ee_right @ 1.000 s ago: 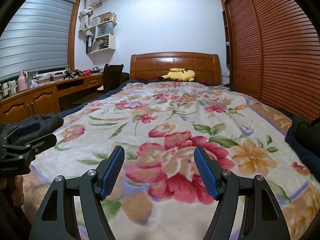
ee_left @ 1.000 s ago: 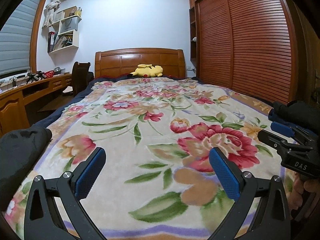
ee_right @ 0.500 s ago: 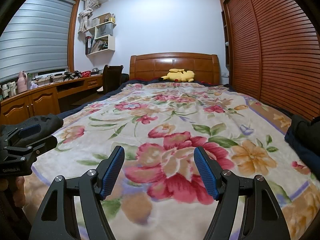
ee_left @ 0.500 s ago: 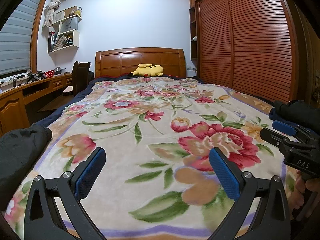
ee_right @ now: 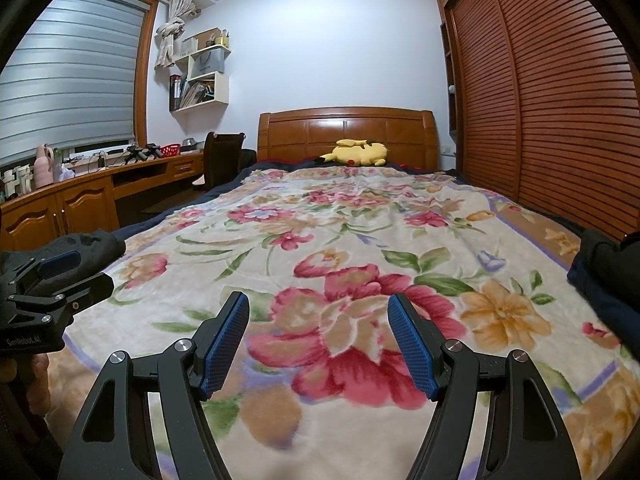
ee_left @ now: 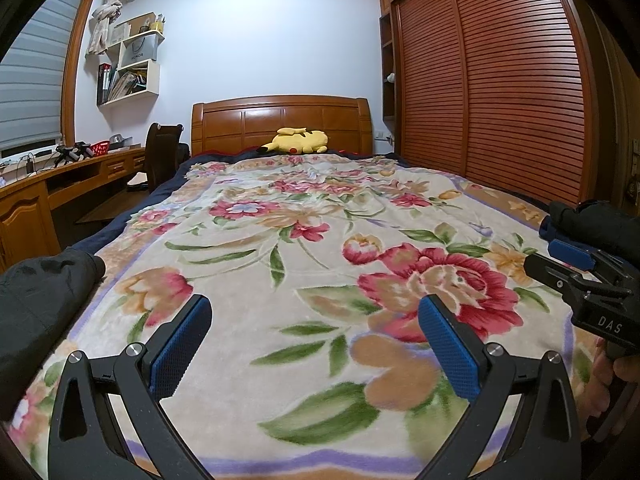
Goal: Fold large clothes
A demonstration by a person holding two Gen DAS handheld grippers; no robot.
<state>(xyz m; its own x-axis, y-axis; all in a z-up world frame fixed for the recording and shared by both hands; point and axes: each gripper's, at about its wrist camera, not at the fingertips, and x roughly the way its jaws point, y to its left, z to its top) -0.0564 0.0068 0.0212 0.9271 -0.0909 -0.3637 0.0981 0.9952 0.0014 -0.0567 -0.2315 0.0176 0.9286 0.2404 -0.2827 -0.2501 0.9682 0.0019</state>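
Note:
A dark garment [ee_left: 36, 304] lies bunched at the bed's near left edge; in the right wrist view it [ee_right: 96, 242] shows behind the left gripper's body. A second dark garment with blue cloth under it [ee_left: 592, 224] lies at the near right edge and also shows in the right wrist view [ee_right: 608, 264]. My left gripper [ee_left: 316, 320] is open and empty above the floral blanket [ee_left: 280, 240]. My right gripper [ee_right: 318, 320] is open and empty above the same blanket [ee_right: 360, 232]. Both hover near the bed's foot, apart from the garments.
A yellow plush toy [ee_left: 296, 142] lies by the wooden headboard [ee_left: 280, 120]. A louvred wardrobe [ee_left: 500, 100] runs along the right. A wooden desk [ee_right: 80, 196] with a chair [ee_right: 222, 156] and wall shelves [ee_right: 200, 76] stands at the left.
Both grippers have drifted only slightly; the views are almost the same. The jaws stay open.

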